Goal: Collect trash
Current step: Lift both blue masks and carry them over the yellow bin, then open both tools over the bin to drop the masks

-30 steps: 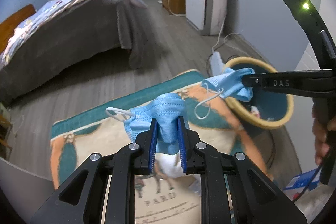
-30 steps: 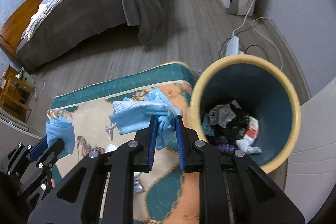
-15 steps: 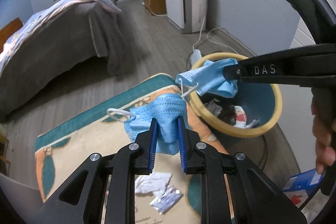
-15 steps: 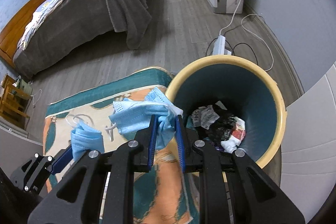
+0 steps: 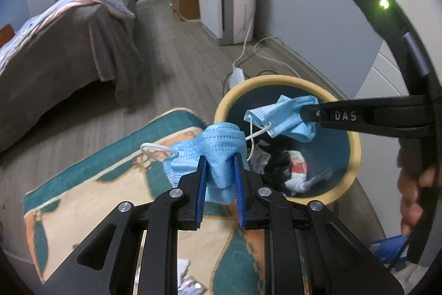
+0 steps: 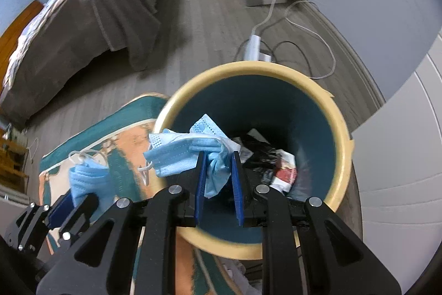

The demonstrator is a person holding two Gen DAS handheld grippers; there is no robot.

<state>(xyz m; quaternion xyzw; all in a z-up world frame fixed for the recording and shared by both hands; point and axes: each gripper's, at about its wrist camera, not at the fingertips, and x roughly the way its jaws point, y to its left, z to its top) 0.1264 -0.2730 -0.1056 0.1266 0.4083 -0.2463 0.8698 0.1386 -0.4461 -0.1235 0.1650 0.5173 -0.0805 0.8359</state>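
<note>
Both claws are clenched, each on a crumpled pale-blue pleated face mask. The right claw (image 6: 218,181) pinches its blue mask (image 6: 190,154) by one bunched end, so most of the cloth trails out to the left of the pads, long axis roughly crosswise to the fingers, with a white ear loop dangling beneath. In the right wrist view this mask hangs above the mouth of the round waste bin with a cream rim and teal inside (image 6: 341,126), partly over its near-left rim. That placement looks deliberate: a release from here should drop most of it onto the dark wrappers and paper already lying at the bottom.

The left claw (image 5: 219,181) grips the second blue mask (image 5: 218,148) across its middle, so the cloth folds up over the fingertips in a hump and spills to the left, one ear loop sticking out that way. It hangs above the patterned teal, orange and cream rug (image 5: 83,184), just short of the bin's rim, so I judge it needs to travel further over the opening before letting go.

More scraps of white litter lie on the rug below, not yet collected.
</note>
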